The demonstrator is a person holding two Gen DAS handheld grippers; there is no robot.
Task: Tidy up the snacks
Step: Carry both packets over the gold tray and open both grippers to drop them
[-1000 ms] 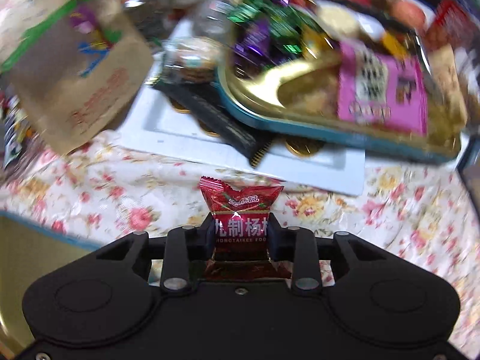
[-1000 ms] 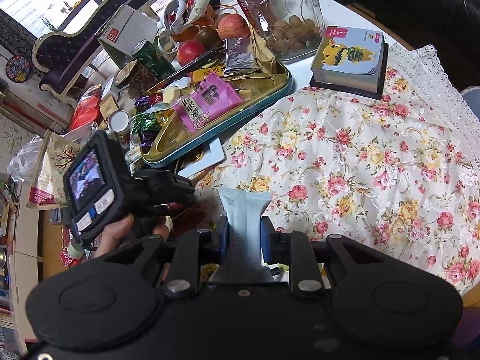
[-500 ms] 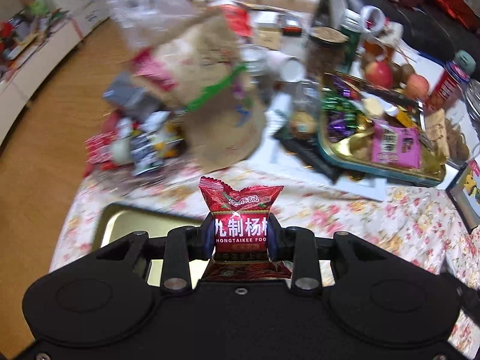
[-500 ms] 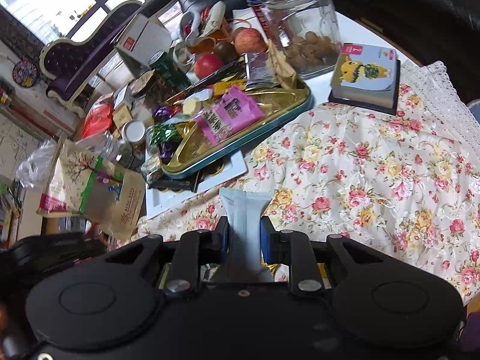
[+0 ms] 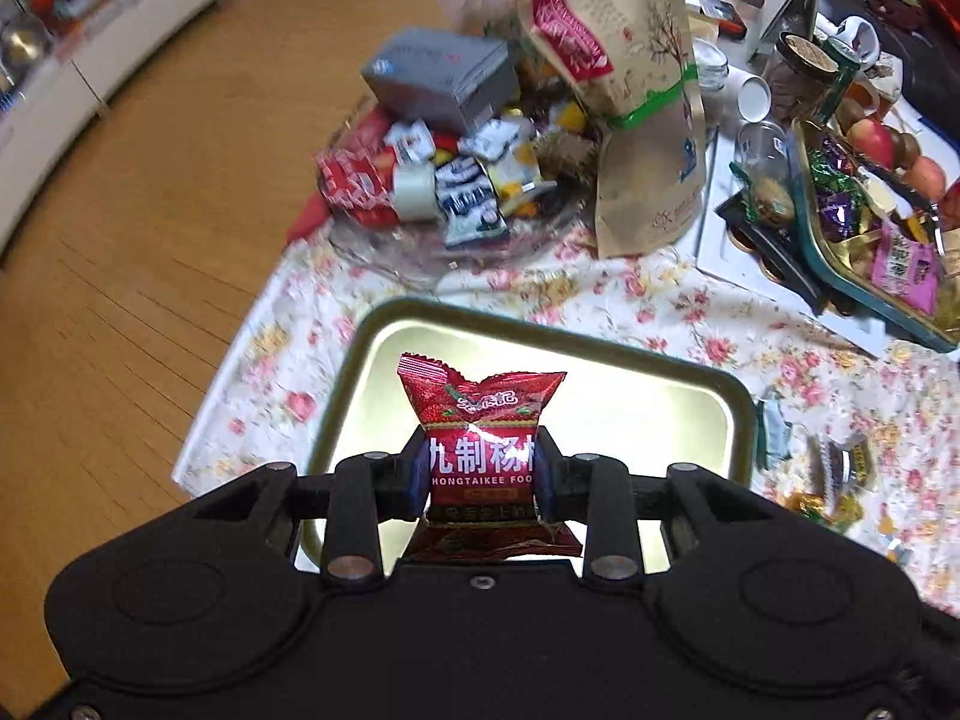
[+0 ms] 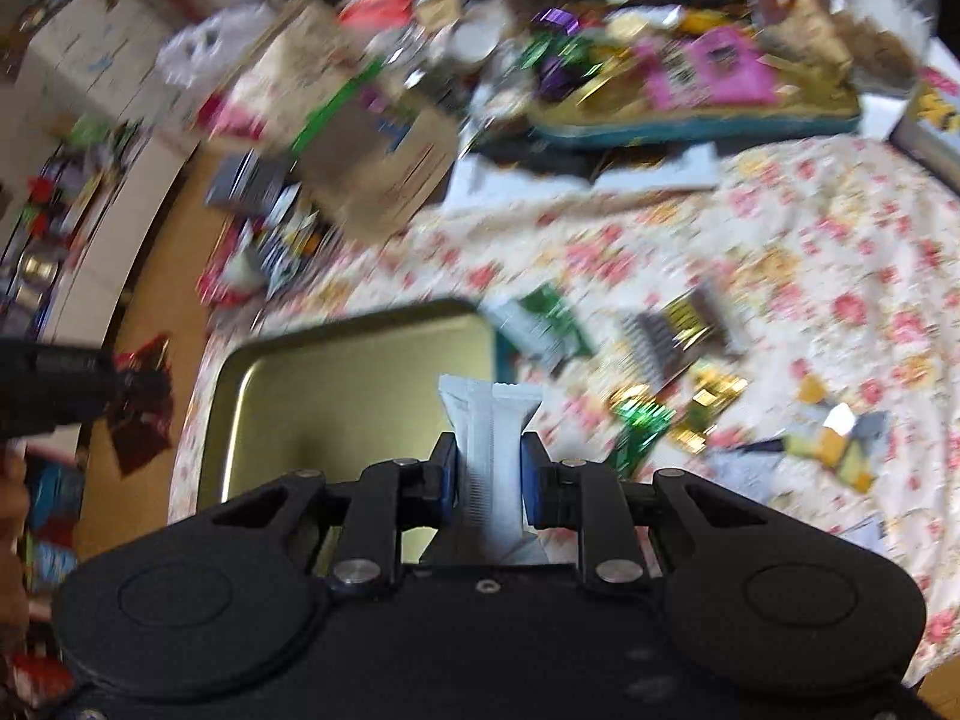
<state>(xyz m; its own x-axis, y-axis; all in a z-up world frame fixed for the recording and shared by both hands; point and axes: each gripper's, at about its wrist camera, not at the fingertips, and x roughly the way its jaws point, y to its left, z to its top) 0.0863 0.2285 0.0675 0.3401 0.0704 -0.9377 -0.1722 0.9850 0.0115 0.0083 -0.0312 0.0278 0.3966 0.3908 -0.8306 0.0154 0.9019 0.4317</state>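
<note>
Red snack packet (image 5: 480, 450) is clamped in left gripper (image 5: 480, 474) jaws, white packet (image 6: 489, 450) in right gripper (image 6: 489, 474) jaws, both above bare gold tray (image 5: 690, 372). Nothing placed yet; loose candies (image 6: 678, 330) left on surface.

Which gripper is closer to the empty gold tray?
Hard to tell; both look close. The left gripper, holding a red snack packet, hangs over the gold tray; the right gripper, holding a white packet, is at its near corner.
</note>
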